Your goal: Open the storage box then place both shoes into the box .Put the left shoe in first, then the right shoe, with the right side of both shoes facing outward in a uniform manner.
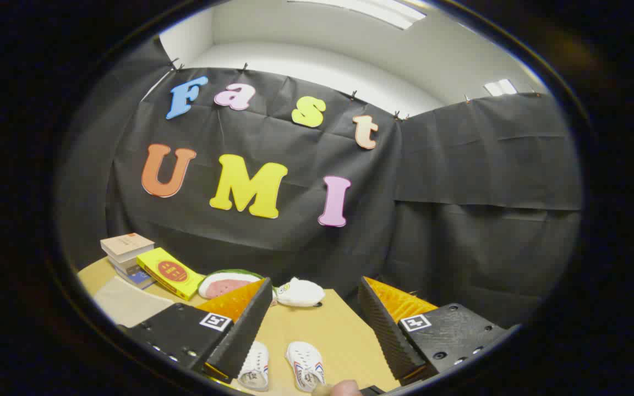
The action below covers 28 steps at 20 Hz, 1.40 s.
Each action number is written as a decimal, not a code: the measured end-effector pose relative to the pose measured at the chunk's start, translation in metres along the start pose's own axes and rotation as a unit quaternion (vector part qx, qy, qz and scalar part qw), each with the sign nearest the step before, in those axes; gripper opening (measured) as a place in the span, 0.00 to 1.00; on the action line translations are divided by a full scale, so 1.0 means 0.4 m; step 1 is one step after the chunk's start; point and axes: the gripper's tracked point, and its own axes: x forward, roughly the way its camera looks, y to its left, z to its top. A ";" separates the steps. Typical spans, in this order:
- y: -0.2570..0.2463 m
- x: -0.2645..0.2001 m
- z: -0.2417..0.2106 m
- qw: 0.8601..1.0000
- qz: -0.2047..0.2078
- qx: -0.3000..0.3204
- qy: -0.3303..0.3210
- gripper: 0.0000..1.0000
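Observation:
Two small white shoes with red and blue side stripes stand side by side on the tan tabletop, toes pointing away from me. One shoe lies close to one finger; the other shoe sits between the fingers. My gripper hangs open above them, its fingers spread wide and holding nothing. I cannot see a storage box.
Beyond the fingers, at the table's back edge, lie a watermelon-slice toy and a white soft item. A yellow book leans on a stack of books. A beige sheet lies nearby. A fingertip shows near the shoes.

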 end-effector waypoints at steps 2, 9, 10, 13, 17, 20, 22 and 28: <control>0.014 -0.004 -0.007 1.000 0.015 0.008 0.008 0.95; 0.085 -0.050 -0.004 0.996 0.082 0.027 0.019 0.95; 0.089 -0.053 0.001 0.996 0.086 0.027 0.017 0.95; 0.101 -0.060 0.001 0.995 0.100 0.025 0.016 0.95; 0.098 -0.056 0.019 0.994 0.108 0.028 0.007 0.95; 0.084 -0.044 0.026 0.993 0.112 0.033 0.006 0.95; 0.071 -0.035 0.032 0.993 0.116 0.037 0.002 0.95; 0.081 -0.001 0.012 0.985 0.164 0.053 0.015 0.95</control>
